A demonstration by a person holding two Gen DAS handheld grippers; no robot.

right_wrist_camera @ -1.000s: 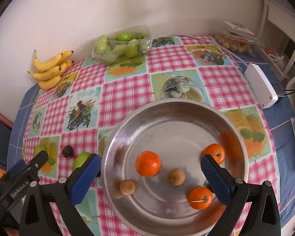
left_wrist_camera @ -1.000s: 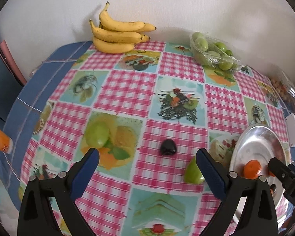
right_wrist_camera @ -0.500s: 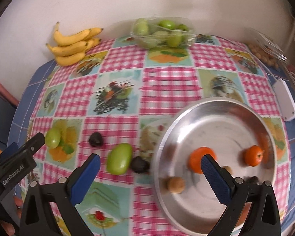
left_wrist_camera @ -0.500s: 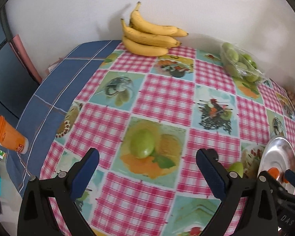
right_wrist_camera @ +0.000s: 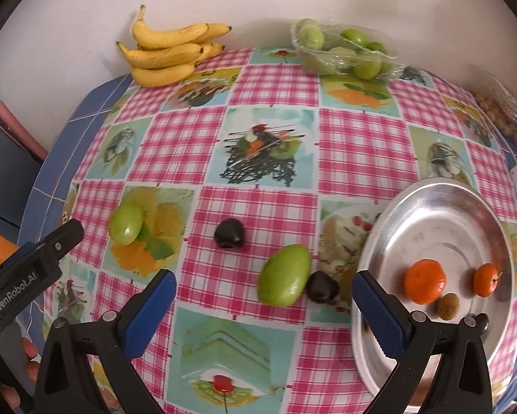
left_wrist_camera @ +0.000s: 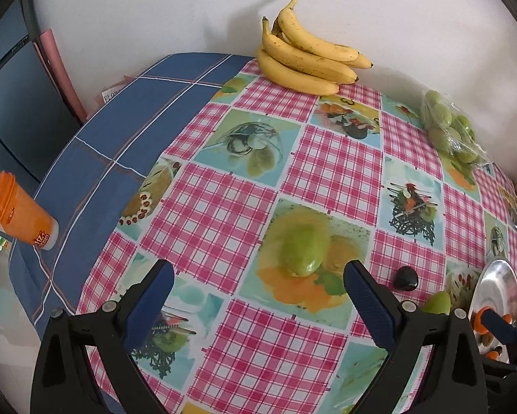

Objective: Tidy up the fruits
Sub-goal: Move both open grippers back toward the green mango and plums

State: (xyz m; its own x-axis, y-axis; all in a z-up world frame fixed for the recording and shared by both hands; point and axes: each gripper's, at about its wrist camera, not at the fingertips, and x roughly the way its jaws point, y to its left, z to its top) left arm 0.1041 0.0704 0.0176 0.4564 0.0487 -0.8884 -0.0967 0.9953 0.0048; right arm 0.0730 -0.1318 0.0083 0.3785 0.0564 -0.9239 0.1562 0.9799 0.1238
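So the job looks partly done: the metal plate (right_wrist_camera: 465, 203) at the right of the table (right_wrist_camera: 265, 172) already carries two oranges, the larger one (right_wrist_camera: 425, 281) near the middle and the smaller one (right_wrist_camera: 486, 279) toward the rim, plus a small brownish fruit (right_wrist_camera: 447, 306) just in front of them. Four loose pieces lie on the checked cloth outside it. A big green fruit (right_wrist_camera: 285, 275) sits close to the plate's left edge, with a dark plum (right_wrist_camera: 322, 286) touching or nearly touching it on the plate side; a second dark plum (right_wrist_camera: 229, 233) lies a little farther left, and another green fruit (right_wrist_camera: 126, 223) rests well to the left on a printed fruit picture. The right gripper (right_wrist_camera: 263, 305) is spread wide and carries nothing, hovering near the big green fruit and the plum beside it, which I judge to be the likely next picks. The left gripper (left_wrist_camera: 258, 296) is likewise spread and carries nothing, aimed at the far green fruit (left_wrist_camera: 304, 249). The bananas (right_wrist_camera: 170, 55) and the wrapped tray of green fruit (right_wrist_camera: 344, 53) sit by the wall; whether they belong to the sorting I cannot tell.
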